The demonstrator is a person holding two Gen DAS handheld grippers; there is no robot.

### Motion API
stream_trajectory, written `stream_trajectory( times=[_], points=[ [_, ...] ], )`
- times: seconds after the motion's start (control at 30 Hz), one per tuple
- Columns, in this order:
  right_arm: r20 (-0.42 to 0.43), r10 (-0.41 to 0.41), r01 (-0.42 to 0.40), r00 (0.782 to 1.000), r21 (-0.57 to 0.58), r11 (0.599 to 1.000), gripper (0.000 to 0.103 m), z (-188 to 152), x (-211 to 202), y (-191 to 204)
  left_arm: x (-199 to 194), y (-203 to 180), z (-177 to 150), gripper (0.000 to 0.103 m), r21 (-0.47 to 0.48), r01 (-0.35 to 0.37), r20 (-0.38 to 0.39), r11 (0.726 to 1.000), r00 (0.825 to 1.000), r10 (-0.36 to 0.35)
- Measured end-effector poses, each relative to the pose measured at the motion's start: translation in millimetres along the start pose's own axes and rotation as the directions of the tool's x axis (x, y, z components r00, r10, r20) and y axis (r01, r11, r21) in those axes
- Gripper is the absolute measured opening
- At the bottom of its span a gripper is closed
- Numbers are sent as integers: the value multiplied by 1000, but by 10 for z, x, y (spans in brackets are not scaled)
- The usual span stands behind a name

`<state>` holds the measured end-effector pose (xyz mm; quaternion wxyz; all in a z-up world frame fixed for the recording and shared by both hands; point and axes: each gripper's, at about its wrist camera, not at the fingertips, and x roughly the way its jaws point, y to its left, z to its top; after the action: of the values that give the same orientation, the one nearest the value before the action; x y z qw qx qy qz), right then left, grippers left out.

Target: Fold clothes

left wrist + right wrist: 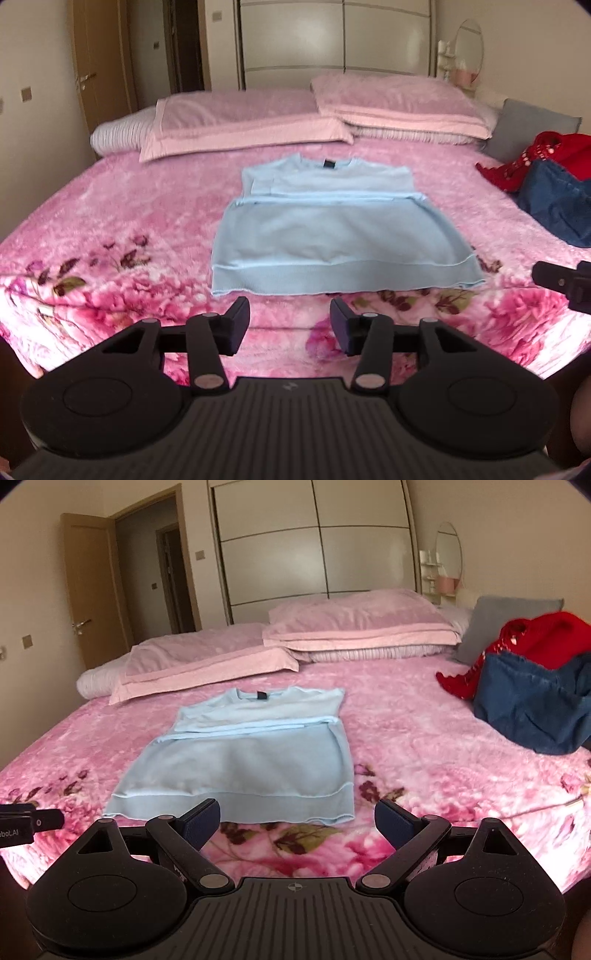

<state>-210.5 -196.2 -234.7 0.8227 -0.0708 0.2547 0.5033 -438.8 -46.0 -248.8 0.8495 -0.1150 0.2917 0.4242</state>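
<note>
My left tongs [289, 325] hang with their dark padded tips apart and nothing between them, just short of the ribbed hem of the light blue sweatshirt [332, 229]. My right tongs [297, 825] are spread wider, also bare, over the same hem from the right side.

The sweatshirt lies flat in the middle of the bed [110, 221], neckline toward the pillows, a small dark label at the collar. Its sleeves are tucked in, leaving a roughly rectangular soft knit shape with a crosswise fold line below the chest and a slightly curled bottom edge.

Under it is a plush pink blanket [406, 738], fuzzy and shiny, printed with dark pink flowers and green leaves near me. Two pale pink pillows [258, 118] lie across the head of the bed. To the right, well apart from the sweatshirt, sits a heap of blue denim [532, 709] with a red knit garment [546, 635] behind it and a grey cushion [495, 620] beyond.
</note>
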Motion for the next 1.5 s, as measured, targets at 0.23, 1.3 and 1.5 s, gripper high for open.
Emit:
stream_trajectory(
  times=[0.23,1.3,1.5],
  points=[
    [9,-2,3,1000,-53,999,94,24,-118,161,-101,67,-21,44,-14,14,23,1000,1000,-13],
    [-221,-127,113,967,-72,991,94,111,1372,-226,1441,356,268,44,-22,-66,-175,998,983,61],
    [-261,-172,157,950,-78,985,94,72,1596,-379,1750,292,300,44,27,-72,-185,997,980,76]
  ],
)
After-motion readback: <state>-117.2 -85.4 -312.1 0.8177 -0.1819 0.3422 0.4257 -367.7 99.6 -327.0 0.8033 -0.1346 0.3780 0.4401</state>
